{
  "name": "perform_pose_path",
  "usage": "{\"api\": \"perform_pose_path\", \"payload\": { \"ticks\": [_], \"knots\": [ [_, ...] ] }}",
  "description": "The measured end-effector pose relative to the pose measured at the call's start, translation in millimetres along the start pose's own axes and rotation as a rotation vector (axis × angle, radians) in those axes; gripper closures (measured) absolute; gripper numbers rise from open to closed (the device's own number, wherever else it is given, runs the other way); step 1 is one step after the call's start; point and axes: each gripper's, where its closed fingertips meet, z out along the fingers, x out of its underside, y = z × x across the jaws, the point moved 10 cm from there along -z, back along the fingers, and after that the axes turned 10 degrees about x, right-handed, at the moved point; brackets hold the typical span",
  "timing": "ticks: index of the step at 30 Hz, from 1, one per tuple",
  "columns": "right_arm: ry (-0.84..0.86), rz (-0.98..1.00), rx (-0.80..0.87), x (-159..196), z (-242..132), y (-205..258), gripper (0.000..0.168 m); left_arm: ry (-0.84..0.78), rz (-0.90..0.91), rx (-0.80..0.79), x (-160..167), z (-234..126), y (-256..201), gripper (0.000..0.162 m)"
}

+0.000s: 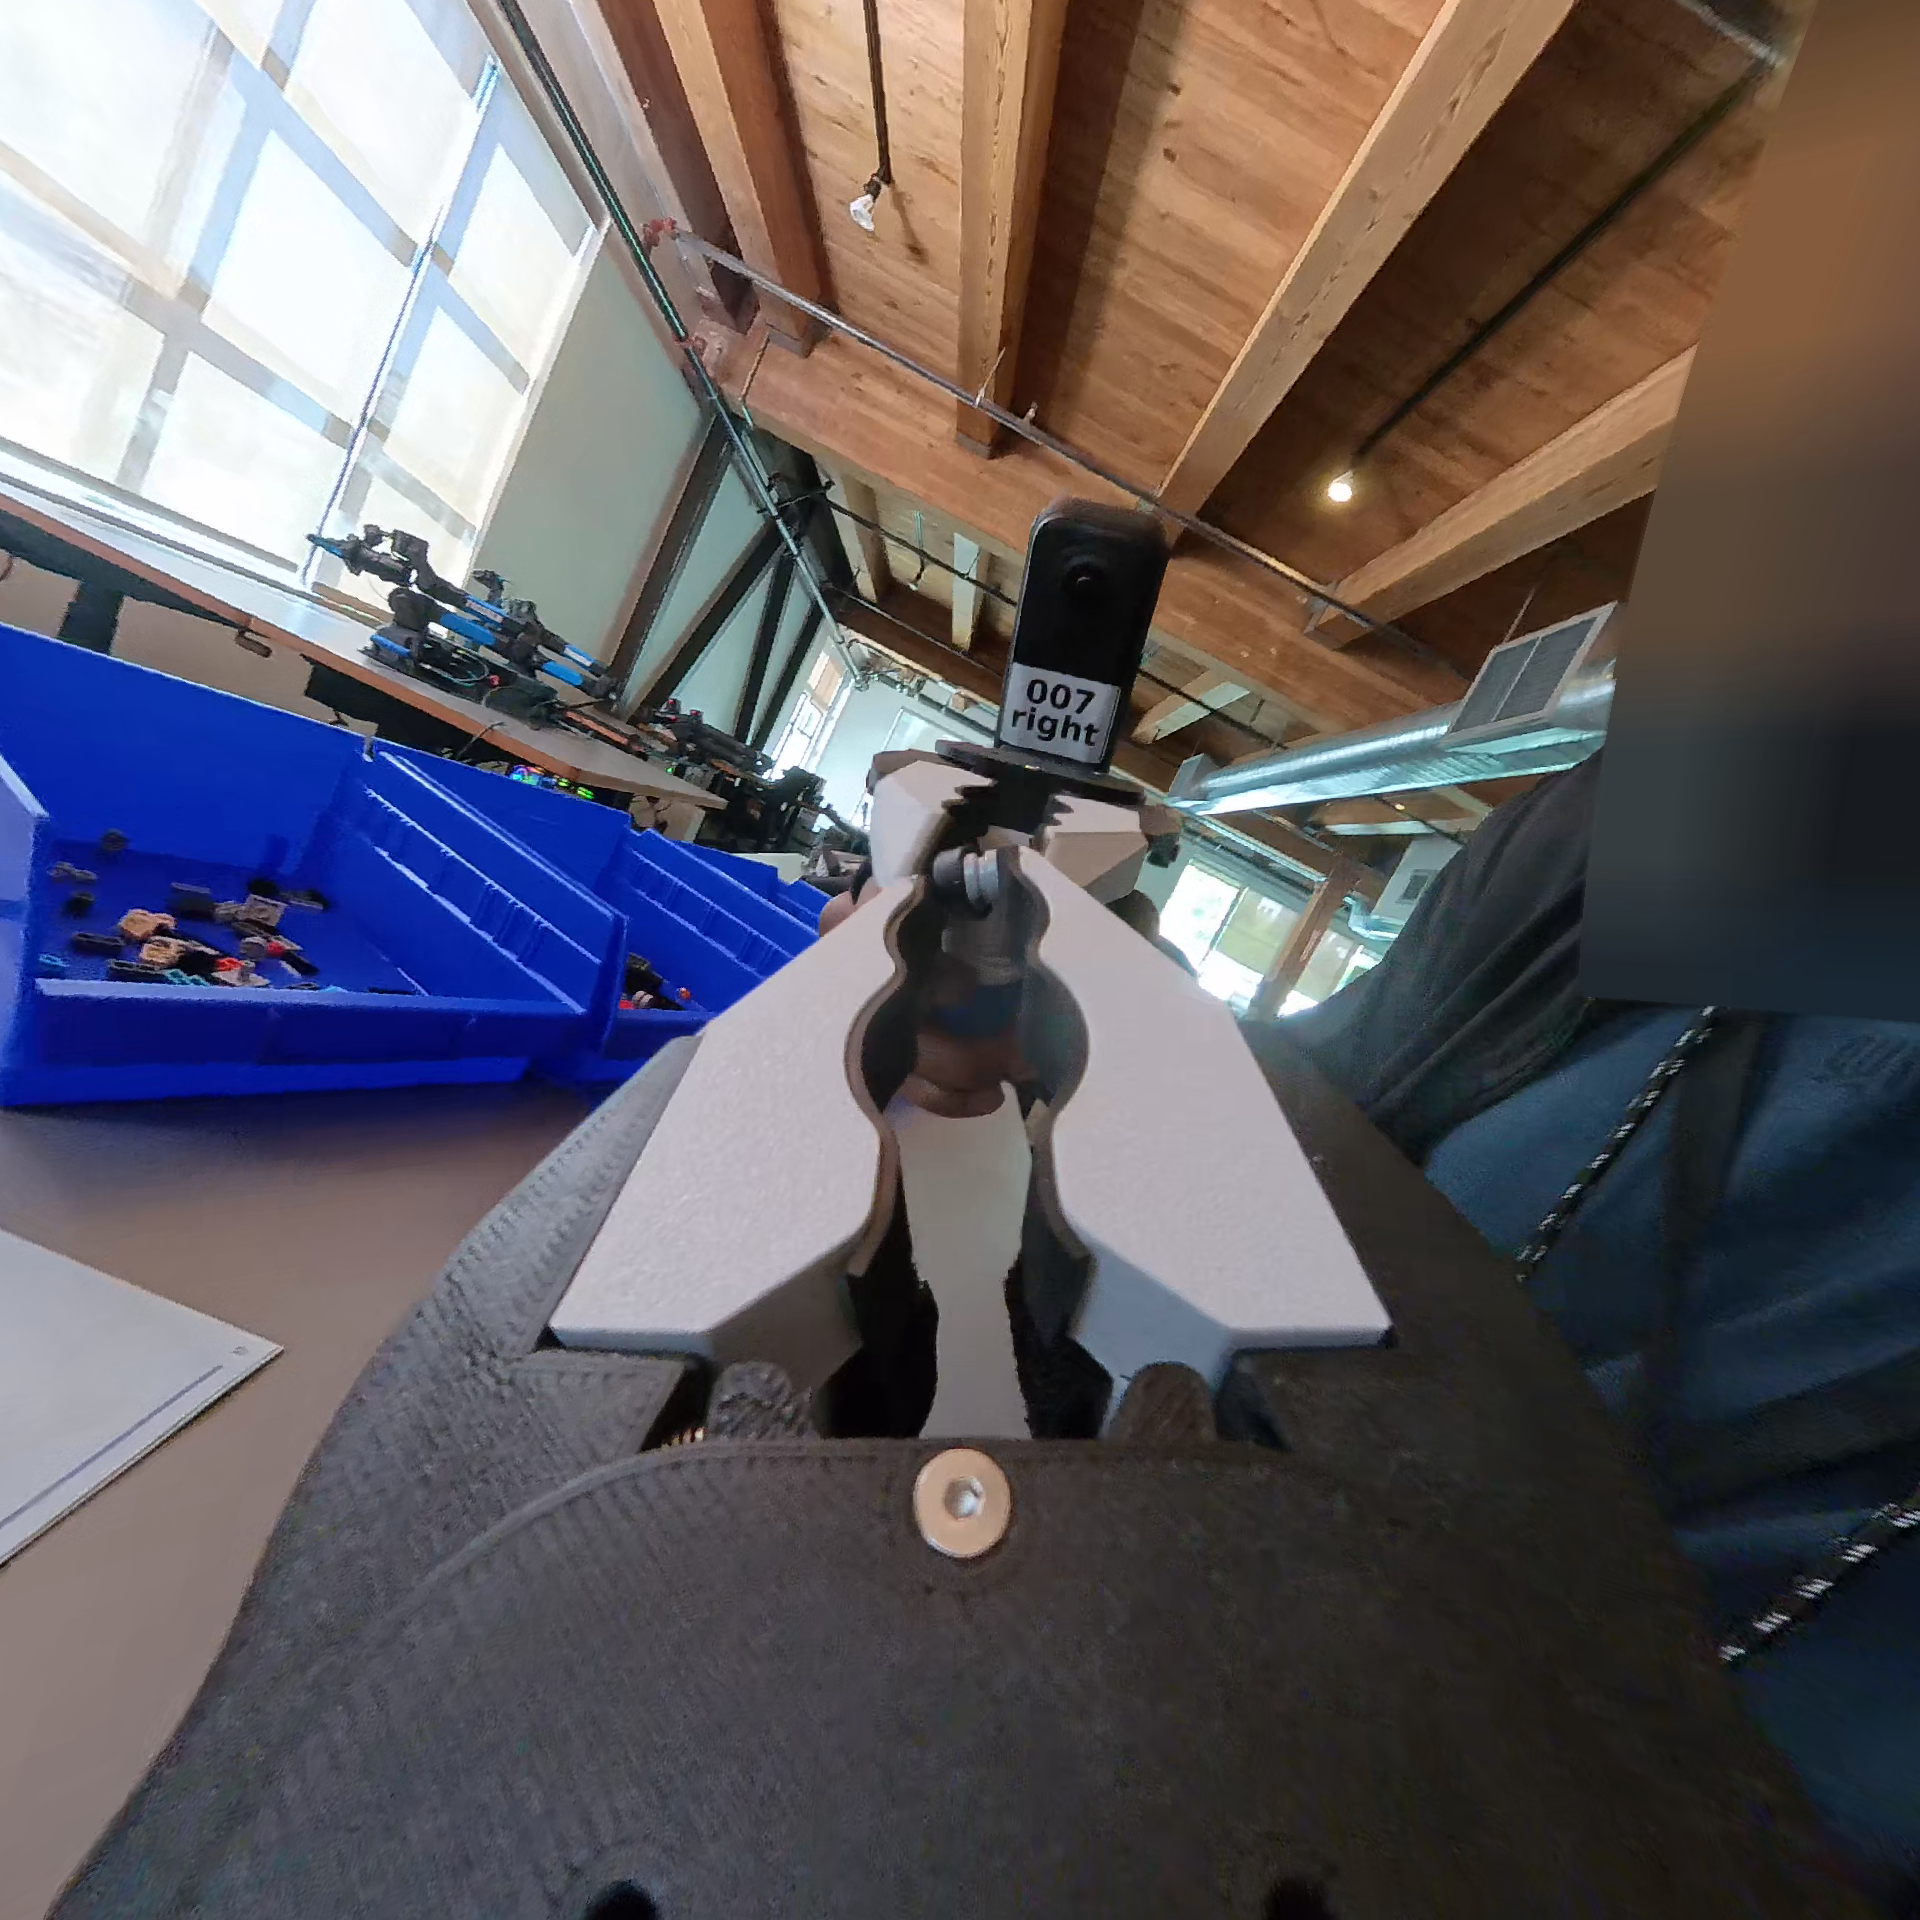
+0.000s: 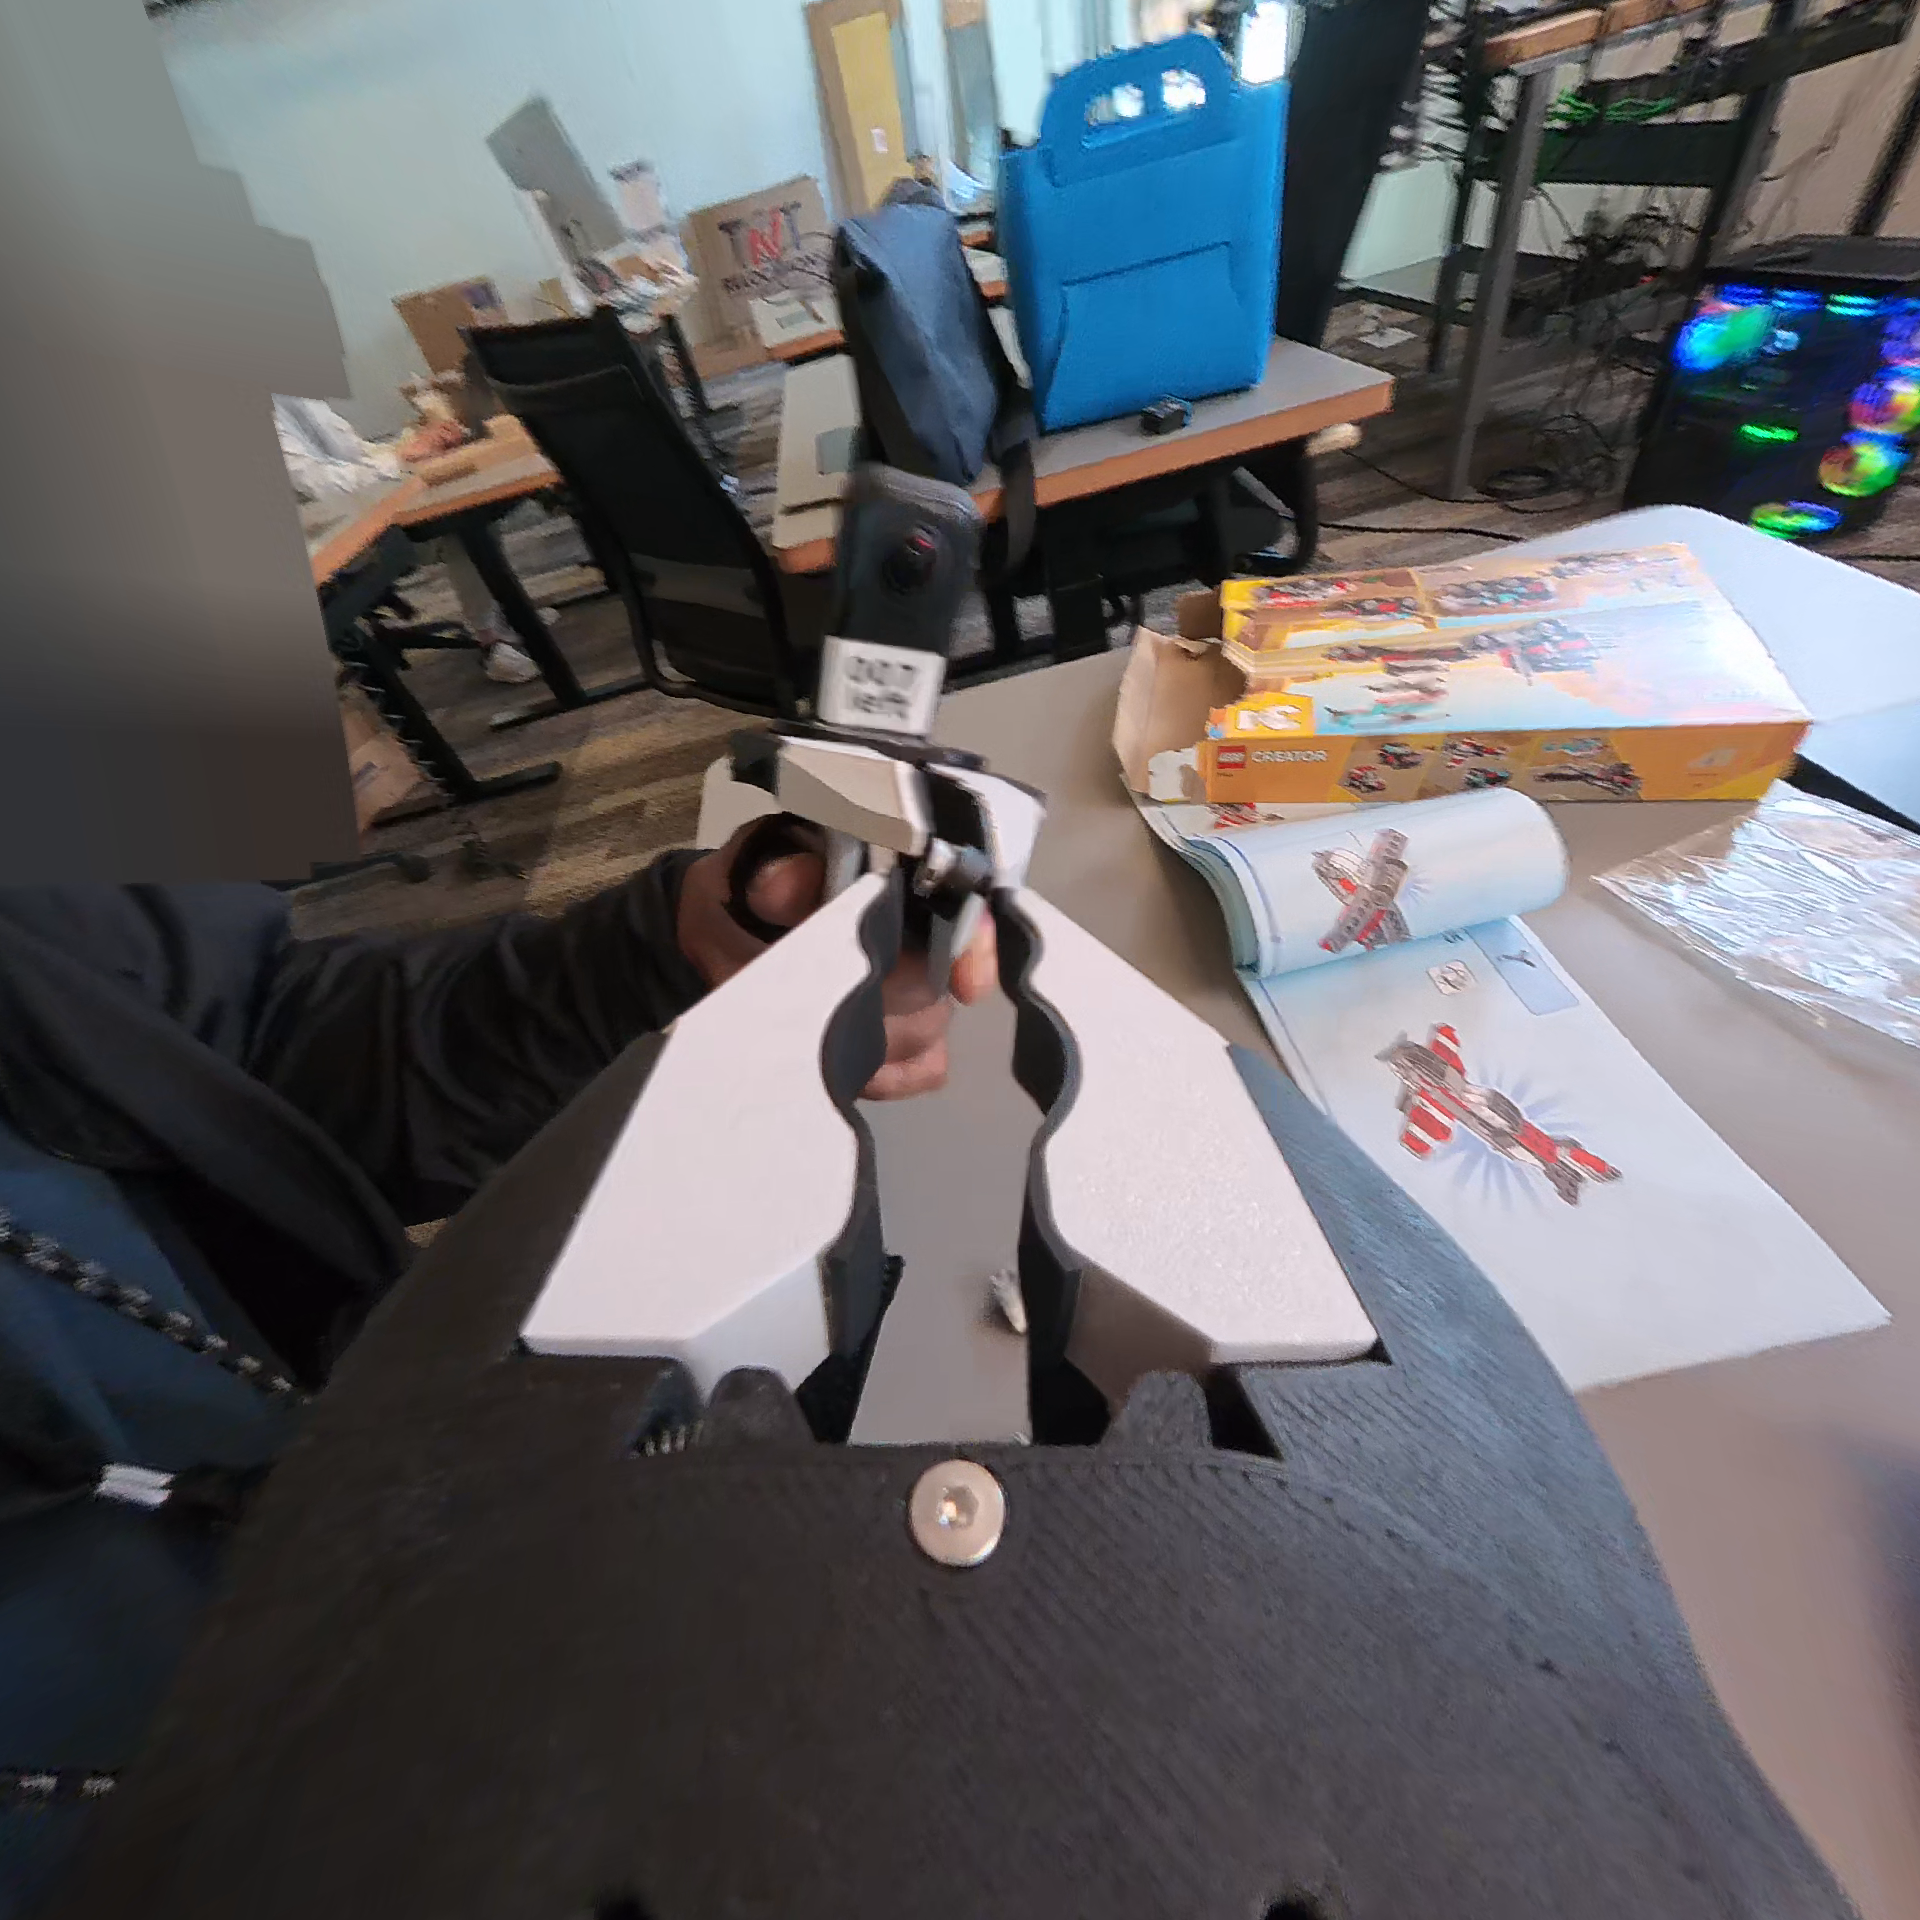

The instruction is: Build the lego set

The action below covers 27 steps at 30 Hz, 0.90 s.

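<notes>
My two grippers meet tip to tip above the grey table (image 2: 1714, 1507). In the left wrist view my left gripper (image 1: 969, 888) is shut on a small grey Lego piece (image 1: 966, 881). The right gripper's camera (image 1: 1081, 613) faces it from just behind. In the right wrist view my right gripper (image 2: 940, 914) is closed around a thin grey Lego bar (image 2: 954, 925) that runs up to the left gripper (image 2: 940, 857). The view is blurred, so the exact contact is unclear. A small grey piece (image 2: 1006, 1299) lies on the table under my right gripper.
Blue bins (image 1: 312, 1029) with several loose Lego pieces (image 1: 177, 925) stand to the left. An open instruction booklet (image 2: 1455, 1195), the yellow set box (image 2: 1507, 665) and a clear plastic bag (image 2: 1787, 904) lie to the right. A white sheet (image 1: 94, 1382) lies near left. The person's torso is close behind. Less than 4 cm separates the two grippers' tips.
</notes>
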Motion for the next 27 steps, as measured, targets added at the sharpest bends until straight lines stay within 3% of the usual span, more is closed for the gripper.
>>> {"api": "perform_pose_path", "payload": {
  "ticks": [12,27],
  "knots": [
    [-0.004,-0.004,0.011,5,-4,-2,0.152,0.120,0.163,-0.092,-2,3,-6,0.150],
    [0.009,0.190,-0.216,12,-2,-9,0.153,0.237,0.378,-0.117,-5,4,-22,0.150]
  ]
}}
